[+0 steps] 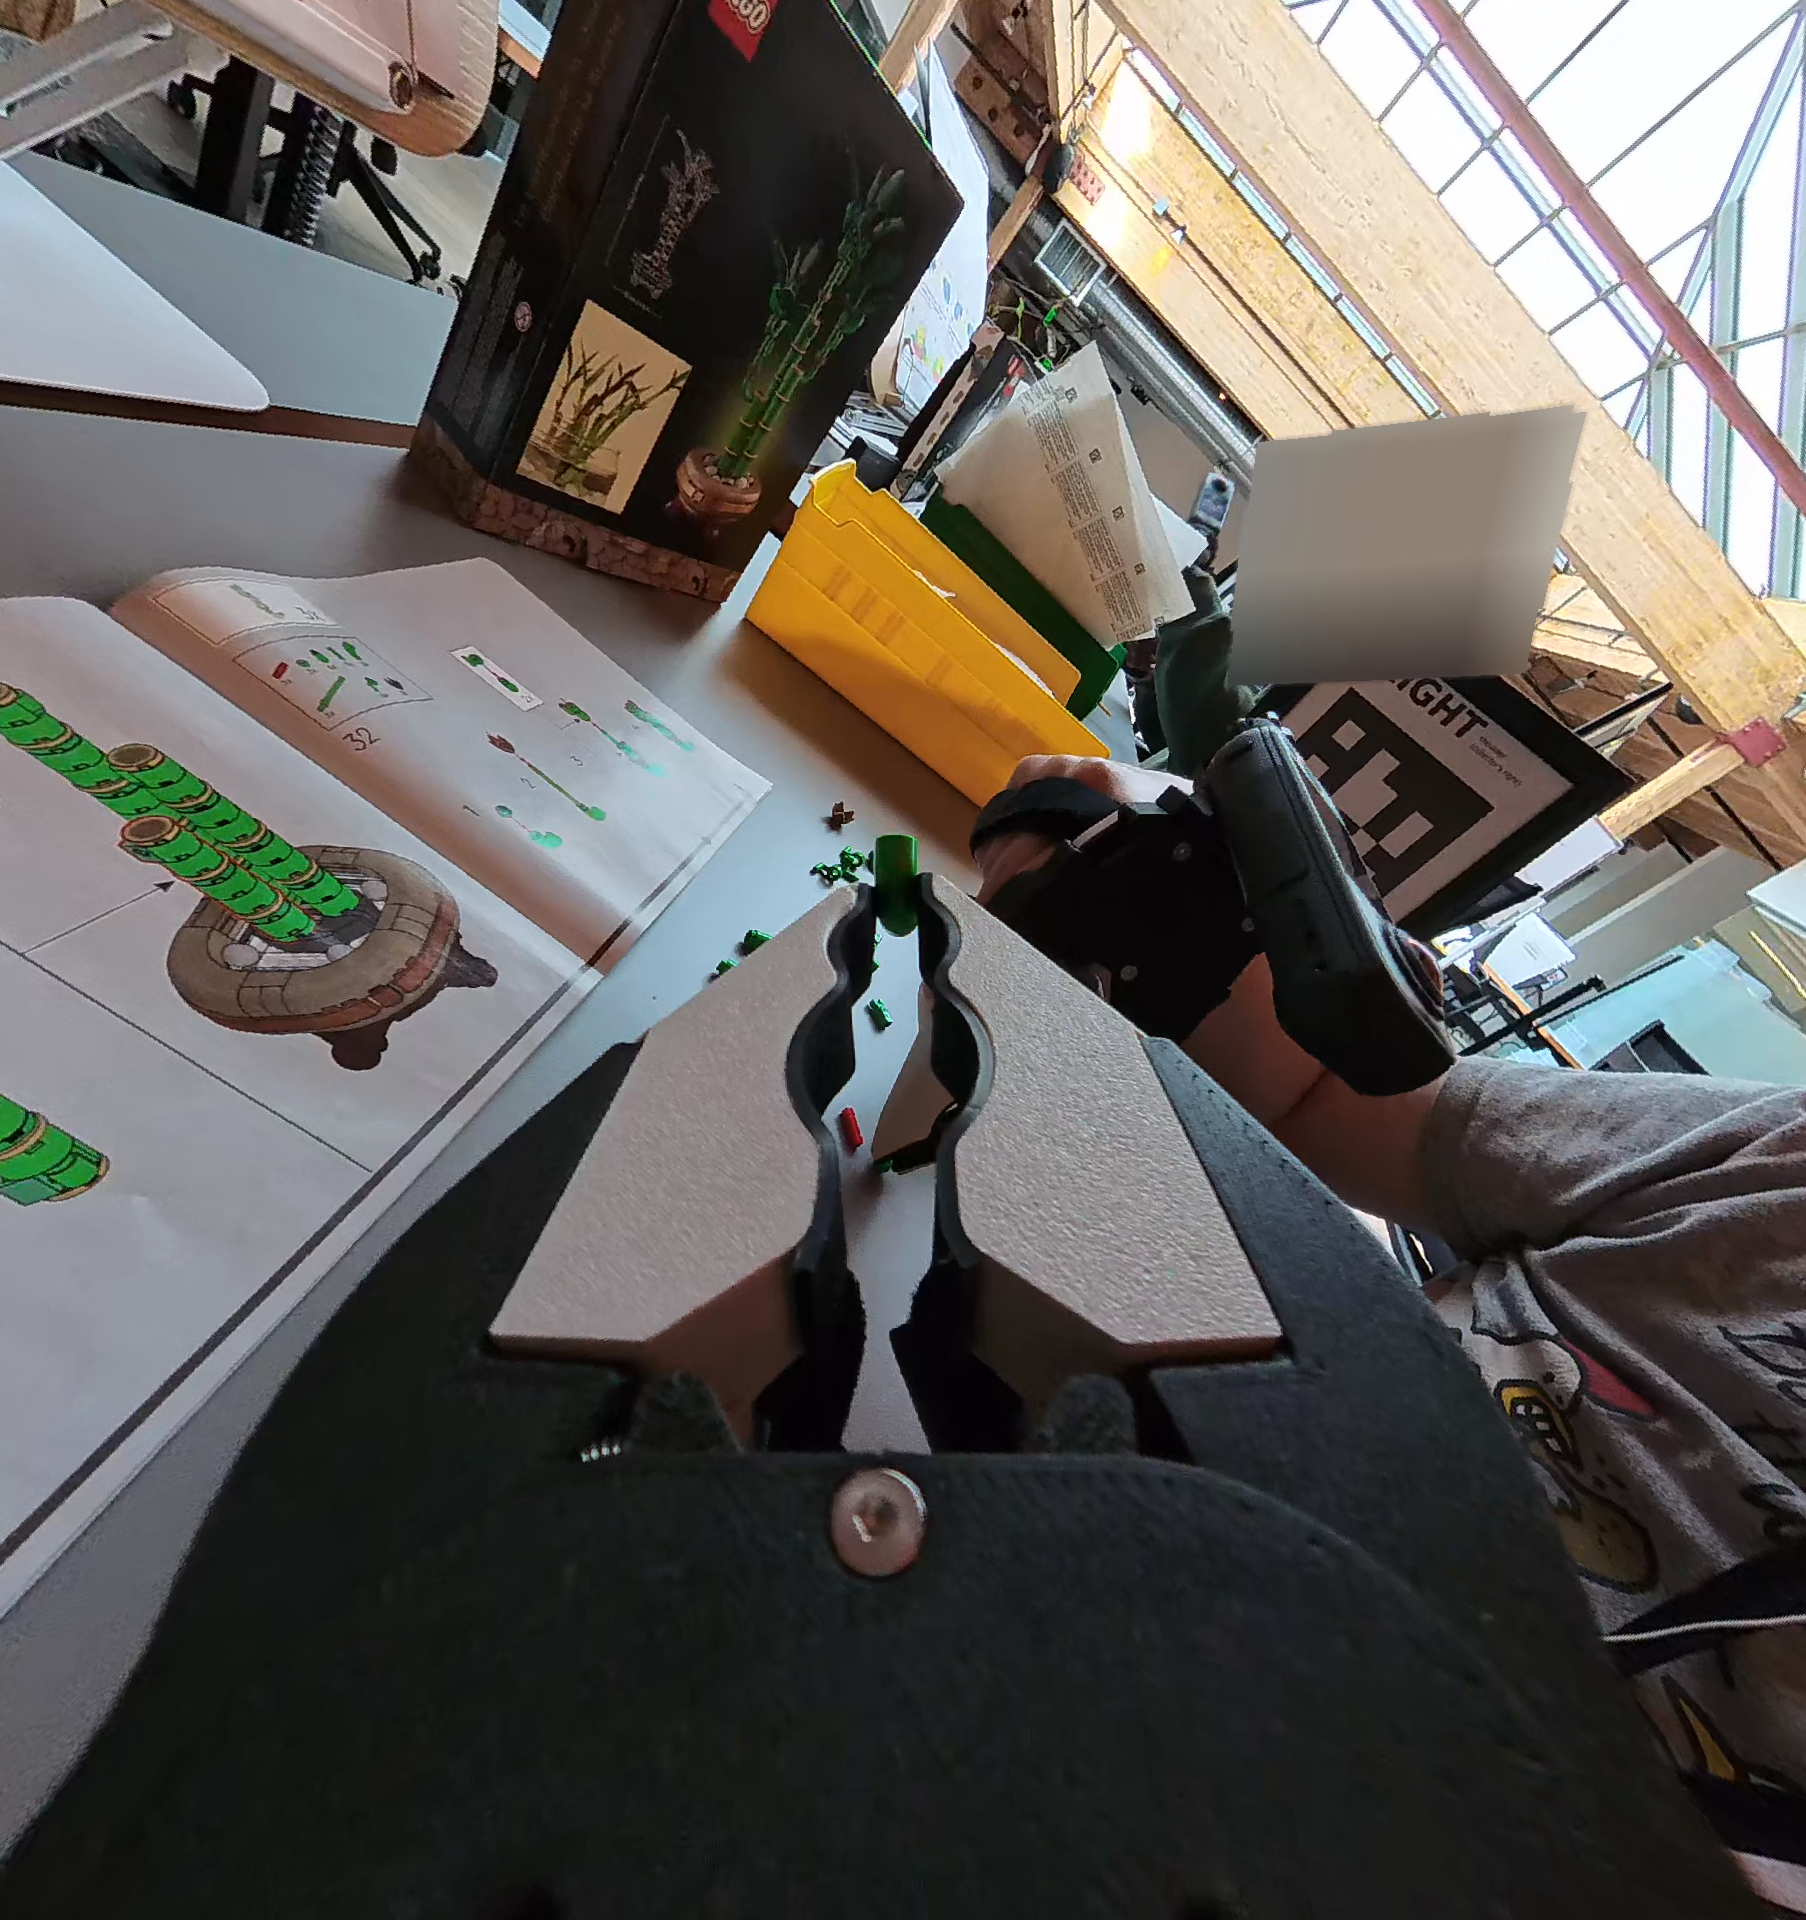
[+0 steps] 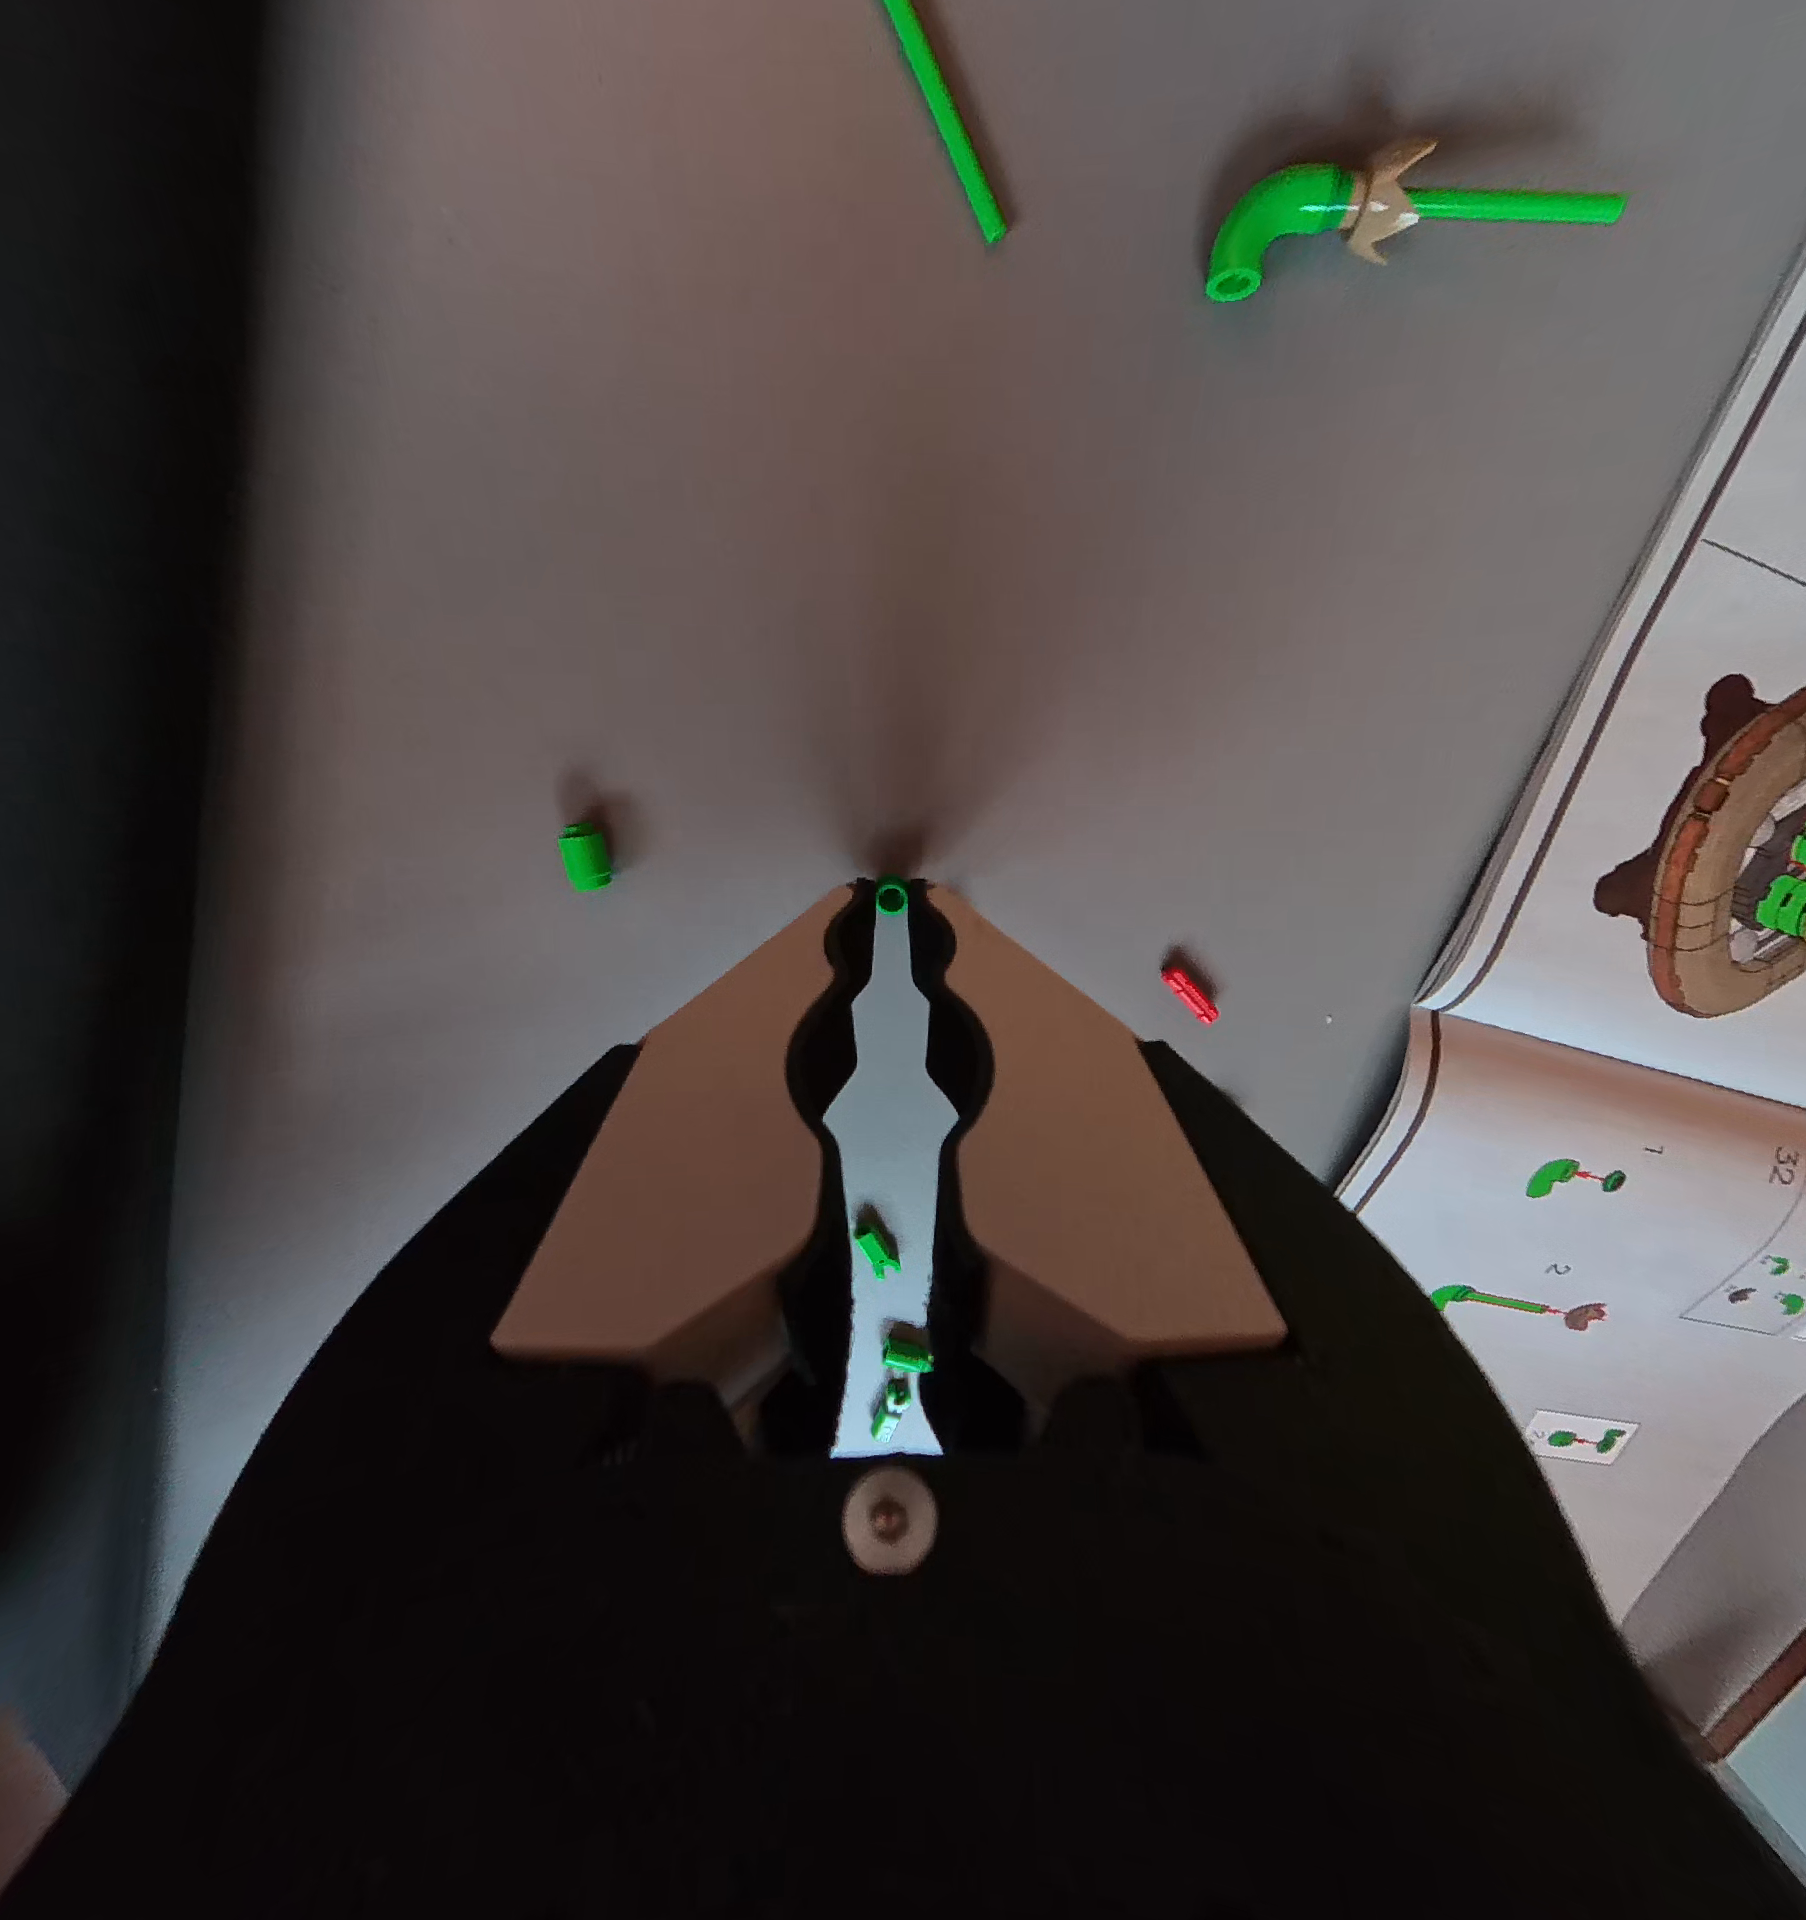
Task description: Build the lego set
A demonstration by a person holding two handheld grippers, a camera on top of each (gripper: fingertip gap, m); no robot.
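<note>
Left gripper [image 1: 891, 896]: tips clamped on a small dark-green cylindrical piece [image 1: 893, 883], held upright above the grey table [image 1: 151, 499], its upper end standing clear of the fingertips

Right gripper [image 2: 890, 896]: pointed straight down at the table, tips closed on a small green round piece [image 2: 890, 896] seen end-on, hole showing; whether it rests on the surface or is just lifted, I cannot tell

Loose stock, right wrist view: green round brick [image 2: 584, 857] on its side left of the tips; red pin [image 2: 1189, 996] to the right; thin green rod [image 2: 946, 120] farther out; green elbow tube with tan leaf collar and rod [image 2: 1325, 213] already joined; three tiny green bits [image 2: 878, 1238] beneath the fingers

Reference: instruction booklet [image 1: 379, 831] open flat; set box [image 1: 670, 260] upright behind it; yellow bin [image 1: 909, 634] beside the box

Handling, as judged: all pieces hard plastic, very light, glossy and round, so likely to roll on the table and to squirt out of a pinch. Best taken across the barrel at mid-length, squarely, leaving the open end free for mating. Rods look thin and may bend if pushed off-axis. Press fits probably want firm, straight pressure along the axis
</note>
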